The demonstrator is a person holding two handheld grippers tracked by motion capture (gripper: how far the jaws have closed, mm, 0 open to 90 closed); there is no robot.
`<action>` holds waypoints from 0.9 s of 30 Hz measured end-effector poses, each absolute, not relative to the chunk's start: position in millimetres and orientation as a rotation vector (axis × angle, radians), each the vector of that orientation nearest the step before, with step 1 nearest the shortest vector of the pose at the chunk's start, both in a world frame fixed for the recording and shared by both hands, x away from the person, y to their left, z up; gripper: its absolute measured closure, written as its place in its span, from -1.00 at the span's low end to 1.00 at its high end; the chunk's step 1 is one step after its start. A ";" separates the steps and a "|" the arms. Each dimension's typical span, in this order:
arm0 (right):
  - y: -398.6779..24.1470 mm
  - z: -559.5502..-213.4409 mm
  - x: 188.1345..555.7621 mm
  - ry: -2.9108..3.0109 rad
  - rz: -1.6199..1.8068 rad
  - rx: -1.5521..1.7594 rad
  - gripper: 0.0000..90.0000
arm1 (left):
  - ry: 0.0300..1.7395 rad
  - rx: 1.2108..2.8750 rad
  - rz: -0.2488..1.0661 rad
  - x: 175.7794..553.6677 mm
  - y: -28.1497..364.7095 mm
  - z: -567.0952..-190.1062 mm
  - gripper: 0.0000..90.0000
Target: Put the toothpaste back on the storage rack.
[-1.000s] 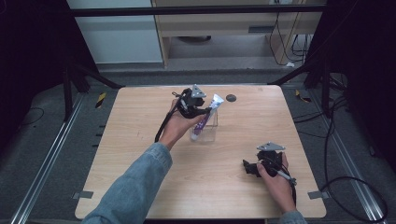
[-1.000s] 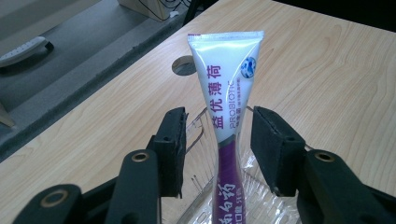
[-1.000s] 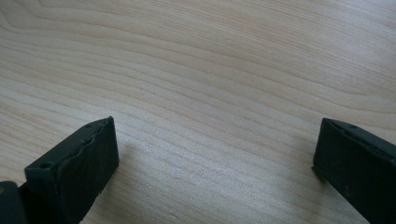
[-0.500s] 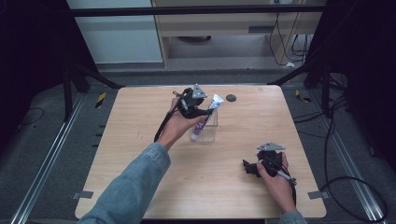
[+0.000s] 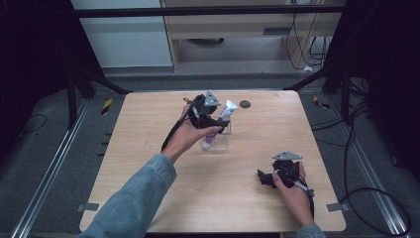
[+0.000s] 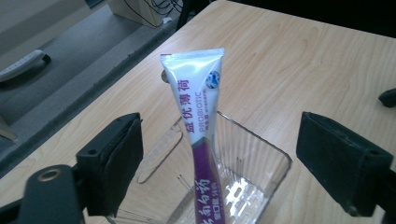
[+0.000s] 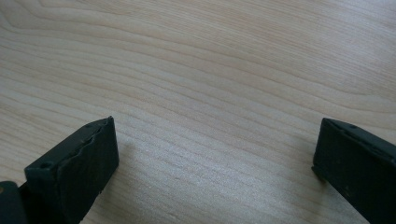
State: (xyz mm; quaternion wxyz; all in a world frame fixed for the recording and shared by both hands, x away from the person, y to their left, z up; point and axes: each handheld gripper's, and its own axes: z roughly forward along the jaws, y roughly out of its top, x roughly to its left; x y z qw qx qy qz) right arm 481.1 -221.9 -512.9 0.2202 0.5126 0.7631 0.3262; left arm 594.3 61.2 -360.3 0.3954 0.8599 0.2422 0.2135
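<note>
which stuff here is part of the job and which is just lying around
In the job:
- toothpaste tube, standing in the clear container
- left claw, jaws just opened, wide apart either side of the tube

Lying about:
- dark round spot on the table
- right claw, open over bare wood

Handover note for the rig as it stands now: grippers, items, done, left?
Left gripper: jaws have just been opening, pads clear of the tube that stands between them.
Right gripper: open, nothing between its jaws, low over the table at the near right.
Tube stands tilted in the clear container, crimped end up.
Done: tube placed and released.
Left: probably just draw the left gripper back.
</note>
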 end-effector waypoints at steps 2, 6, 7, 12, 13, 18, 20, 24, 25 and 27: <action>-221.9 -512.9 481.1 2.110 0.902 1.418 -0.99 | 0.608 2.188 0.538 591.0 61.8 -359.2 -0.75; -221.8 -512.6 480.7 2.111 0.906 1.422 -0.99 | 0.610 2.202 0.529 585.1 64.1 -358.8 -0.80; -221.7 -512.4 480.3 2.111 0.907 1.426 -0.99 | 0.610 2.203 0.532 583.9 64.8 -358.9 -0.81; -221.8 -512.6 480.0 2.111 0.904 1.423 -0.99 | 0.607 2.207 0.531 579.3 68.5 -357.9 -0.84; -221.9 -512.6 479.9 2.111 0.904 1.423 -0.99 | 0.607 2.207 0.530 578.4 69.3 -357.4 -0.84; -222.2 -512.5 478.8 2.111 0.906 1.423 -0.99 | 0.606 2.197 0.535 575.1 75.7 -356.6 -0.84; -222.7 -512.9 478.6 2.110 0.899 1.415 -0.99 | 0.603 2.196 0.533 573.5 78.5 -356.6 -0.84; -223.0 -512.9 478.4 2.111 0.898 1.413 -0.99 | 0.601 2.183 0.546 569.7 84.0 -355.3 -0.84; -222.9 -512.9 478.4 2.111 0.898 1.414 -0.99 | 0.601 2.179 0.547 568.8 85.1 -355.0 -0.84; -222.9 -512.9 478.4 2.111 0.898 1.414 -0.99 | 0.600 2.177 0.554 567.1 87.5 -354.0 -0.84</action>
